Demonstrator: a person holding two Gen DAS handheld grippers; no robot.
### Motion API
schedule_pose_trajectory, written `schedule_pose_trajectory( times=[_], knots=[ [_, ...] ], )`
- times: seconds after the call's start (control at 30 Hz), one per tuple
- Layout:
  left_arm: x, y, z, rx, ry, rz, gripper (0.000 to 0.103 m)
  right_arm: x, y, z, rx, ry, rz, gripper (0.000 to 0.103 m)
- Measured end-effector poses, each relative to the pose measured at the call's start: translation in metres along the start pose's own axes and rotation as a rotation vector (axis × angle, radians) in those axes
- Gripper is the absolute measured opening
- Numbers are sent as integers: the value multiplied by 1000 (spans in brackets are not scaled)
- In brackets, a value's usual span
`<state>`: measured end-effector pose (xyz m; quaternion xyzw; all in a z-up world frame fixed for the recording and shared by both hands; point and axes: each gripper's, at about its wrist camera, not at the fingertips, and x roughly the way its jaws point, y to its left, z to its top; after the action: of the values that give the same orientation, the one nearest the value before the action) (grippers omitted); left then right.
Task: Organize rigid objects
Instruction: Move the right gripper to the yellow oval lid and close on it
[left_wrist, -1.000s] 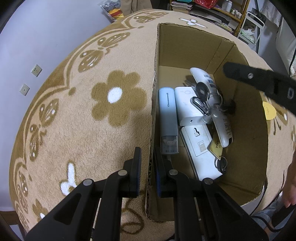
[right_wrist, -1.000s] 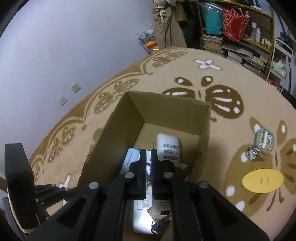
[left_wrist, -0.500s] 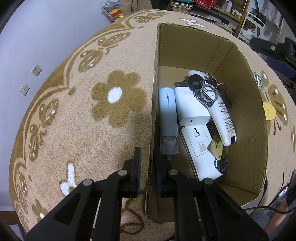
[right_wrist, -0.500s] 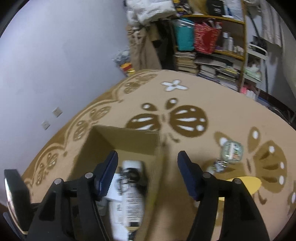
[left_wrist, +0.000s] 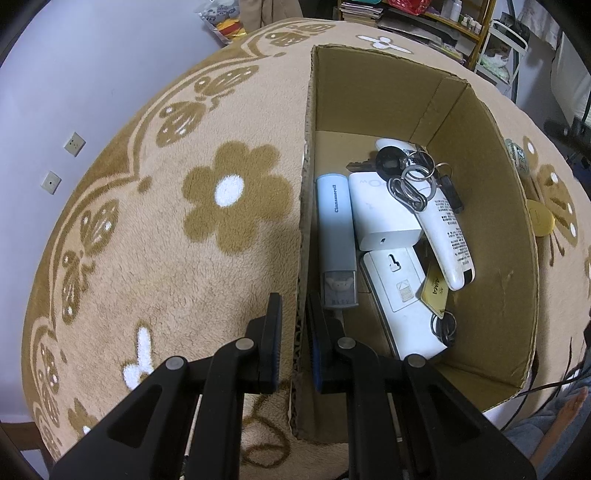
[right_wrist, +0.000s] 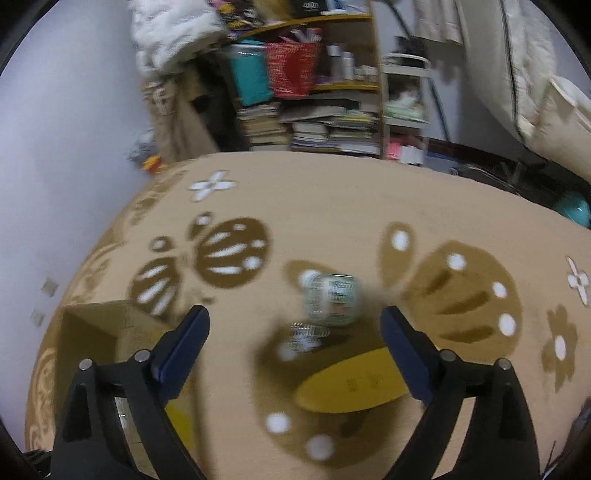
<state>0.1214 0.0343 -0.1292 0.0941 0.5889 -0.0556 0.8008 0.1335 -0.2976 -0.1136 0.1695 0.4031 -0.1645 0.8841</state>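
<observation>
Cardboard box wall (left_wrist: 305, 206) pinched by left gripper (left_wrist: 294, 325); inside, blue case (left_wrist: 337, 236) reads "Cinnamoroll"; right gripper (right_wrist: 295, 332) just spread, empty.

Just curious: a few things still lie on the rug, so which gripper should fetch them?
Probably right: its hand-held gripper is open over the small tin, while the left pinches the box wall.

box (left_wrist: 373, 92): matt corrugated cardboard | rug (left_wrist: 147, 258): fluffy cloth | keyrings (left_wrist: 415, 181): shiny, probably metal
</observation>
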Motion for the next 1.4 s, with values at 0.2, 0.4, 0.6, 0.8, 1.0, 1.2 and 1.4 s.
schedule_pose_trajectory(
  times=[0.2,0.4,0.6,0.8,1.0,1.2,1.4],
  knots=[
    [-1,0,0,1,1,2,13,28,-25,-9,26,60,-89,100],
    [-1,1,1,-4,0,-3,13,54,-41,-24,-9,137,-147,100],
    [-1,2,0,-2,0,-3,13,70,-50,-37,6,162,-231,100],
    [-1,5,2,-13,1,-10,13,79,-51,-46,-6,147,-289,100],
    [1,3,2,-5,-1,-2,13,83,-47,-48,28,153,-346,101],
    [1,2,2,-6,-1,-2,13,84,-56,-48,140,246,-341,103],
    [1,2,2,-7,0,-3,13,81,-63,-52,137,277,-352,103]
  ],
)
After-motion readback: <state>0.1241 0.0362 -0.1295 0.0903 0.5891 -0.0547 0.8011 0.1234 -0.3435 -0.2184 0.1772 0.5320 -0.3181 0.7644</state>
